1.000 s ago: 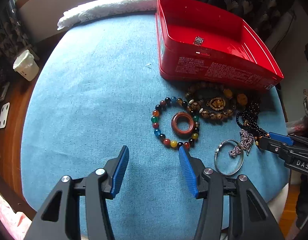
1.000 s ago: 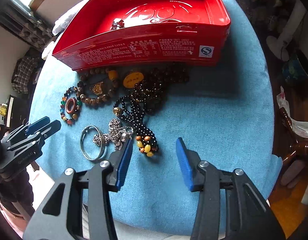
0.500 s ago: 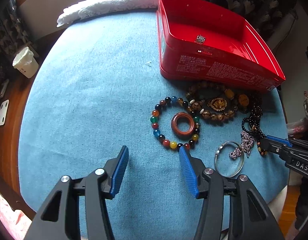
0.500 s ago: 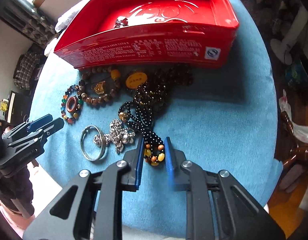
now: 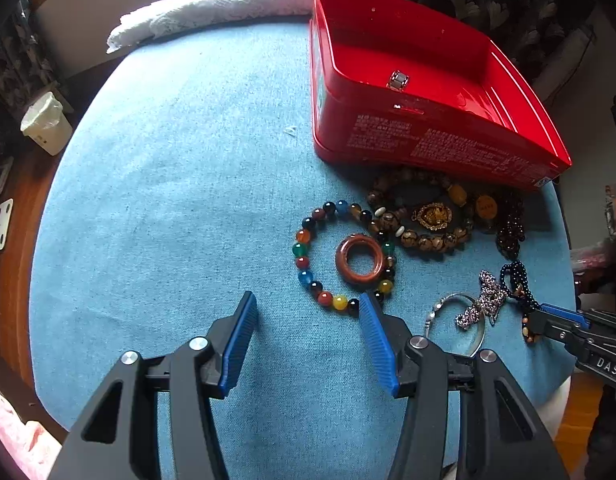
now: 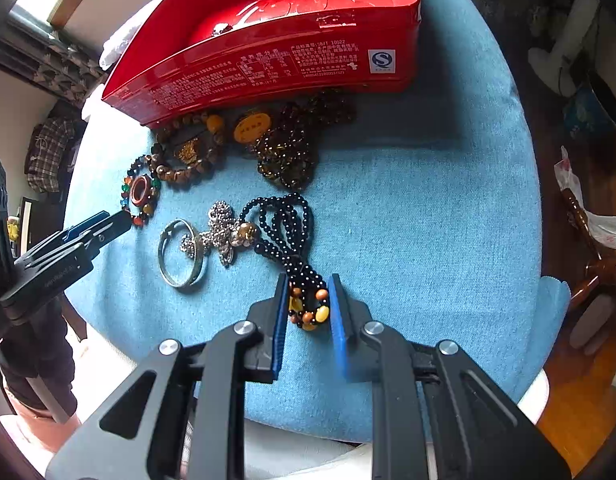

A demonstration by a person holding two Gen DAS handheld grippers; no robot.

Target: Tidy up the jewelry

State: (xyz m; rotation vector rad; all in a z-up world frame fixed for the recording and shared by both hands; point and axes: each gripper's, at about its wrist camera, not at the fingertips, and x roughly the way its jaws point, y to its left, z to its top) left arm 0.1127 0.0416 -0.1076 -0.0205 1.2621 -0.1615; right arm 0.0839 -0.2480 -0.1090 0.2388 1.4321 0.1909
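Since a second ago we are pinching the black bead necklace [image 6: 285, 236] with our right gripper [image 6: 308, 304] fingers, silver bangle [image 6: 179, 254] beside; left gripper [image 5: 308, 336] fingers spread over the worktop [image 5: 167, 200].

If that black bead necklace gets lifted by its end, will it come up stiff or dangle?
Probably it dangles: the black bead necklace lies in loose loops on the blue cloth, so it looks floppy. The right gripper is shut only on its amber-beaded end, so the rest would likely trail behind. Round beads may be slippery in the pads.
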